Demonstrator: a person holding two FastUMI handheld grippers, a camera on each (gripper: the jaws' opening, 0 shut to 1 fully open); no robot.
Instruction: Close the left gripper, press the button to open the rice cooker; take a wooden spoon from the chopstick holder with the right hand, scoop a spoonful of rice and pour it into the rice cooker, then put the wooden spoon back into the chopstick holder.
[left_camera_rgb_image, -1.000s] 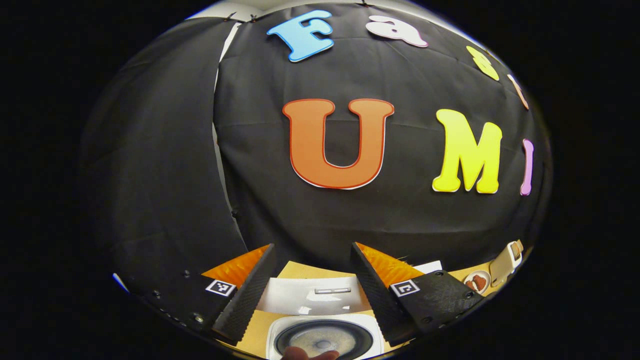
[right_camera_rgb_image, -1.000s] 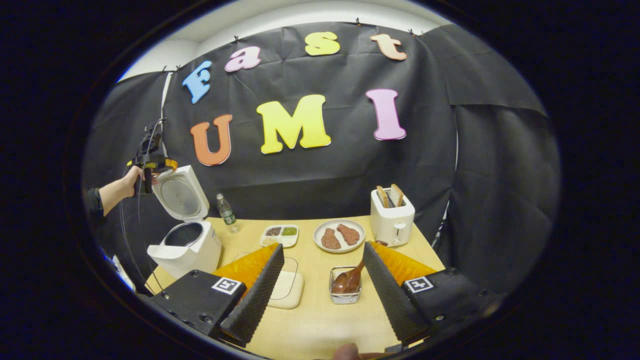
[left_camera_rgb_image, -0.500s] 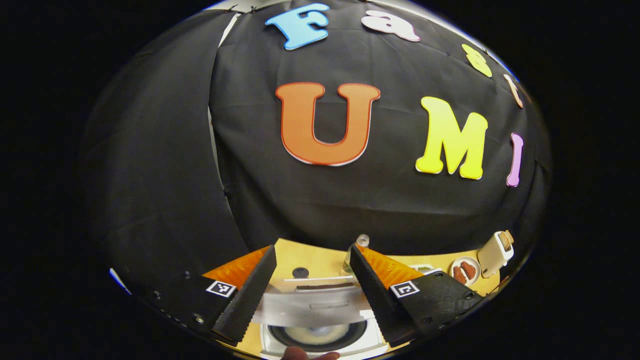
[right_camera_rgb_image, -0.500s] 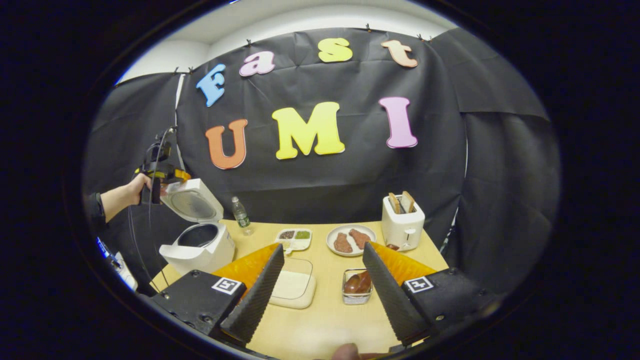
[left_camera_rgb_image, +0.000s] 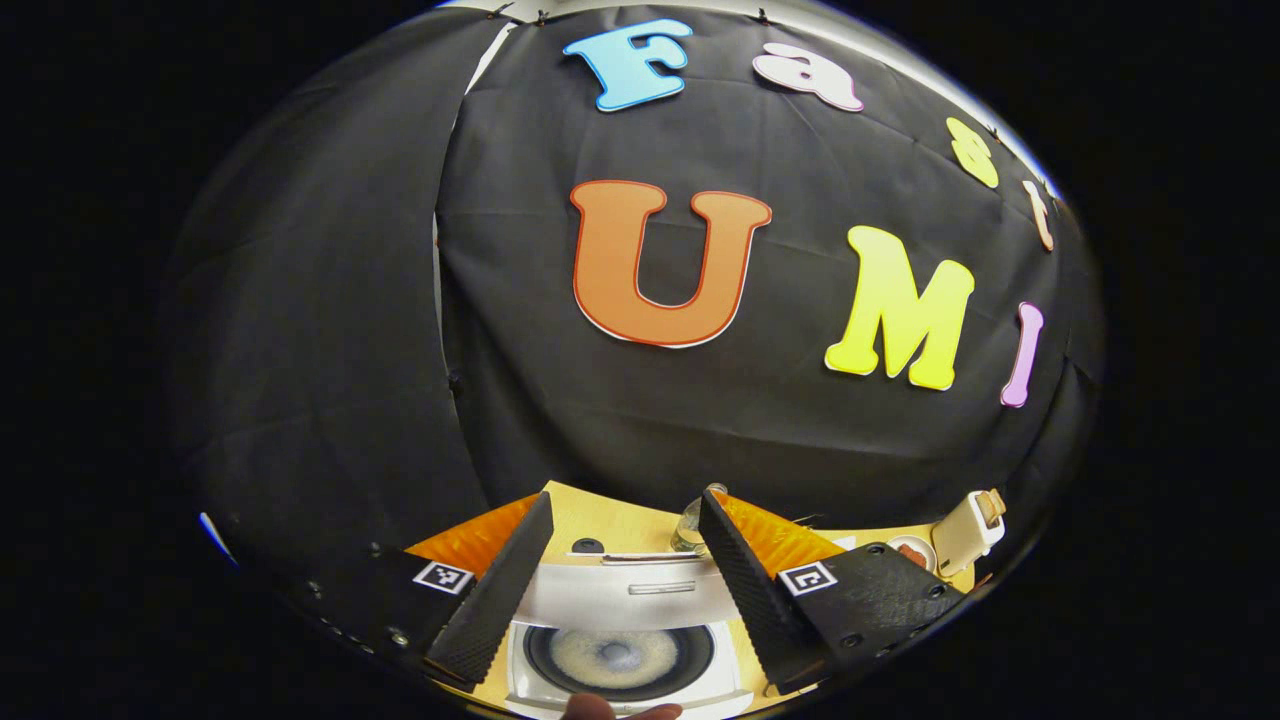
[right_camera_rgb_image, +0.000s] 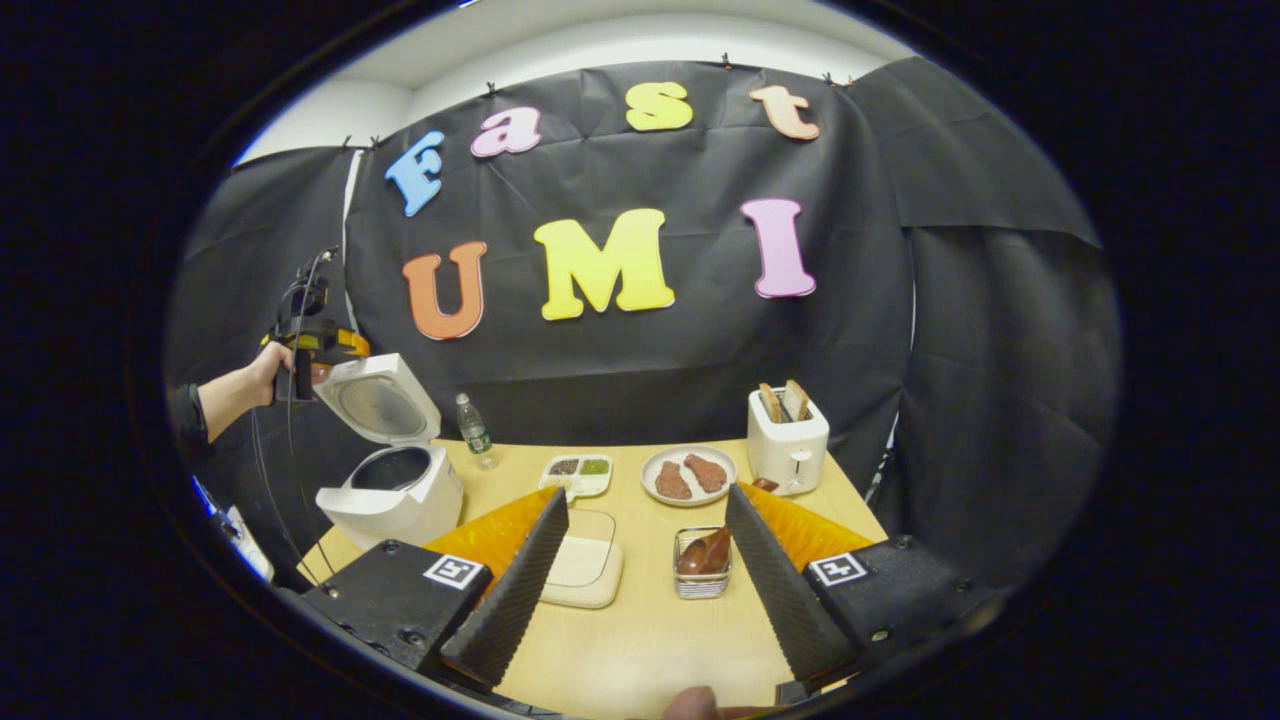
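One rice cooker (right_camera_rgb_image: 392, 492) sits at the table's (right_camera_rgb_image: 640, 640) nine o'clock edge, its lid (right_camera_rgb_image: 380, 398) tipped up, leaving the pot free for pouring. The left gripper (left_camera_rgb_image: 622, 568) hovers above it, jaws spread. The right gripper (right_camera_rgb_image: 645, 570), spread and empty, faces one chopstick holder (right_camera_rgb_image: 703, 576) at centre, keeping the wooden spoon (right_camera_rgb_image: 702, 553) within reach. One toaster (right_camera_rgb_image: 787, 440) at two o'clock holds two slices.

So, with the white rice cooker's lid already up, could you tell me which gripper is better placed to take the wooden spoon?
Right. The right gripper is open, with the metal holder and brown wooden spoon between its fingers. The left gripper is up by the white rice cooker's raised lid.
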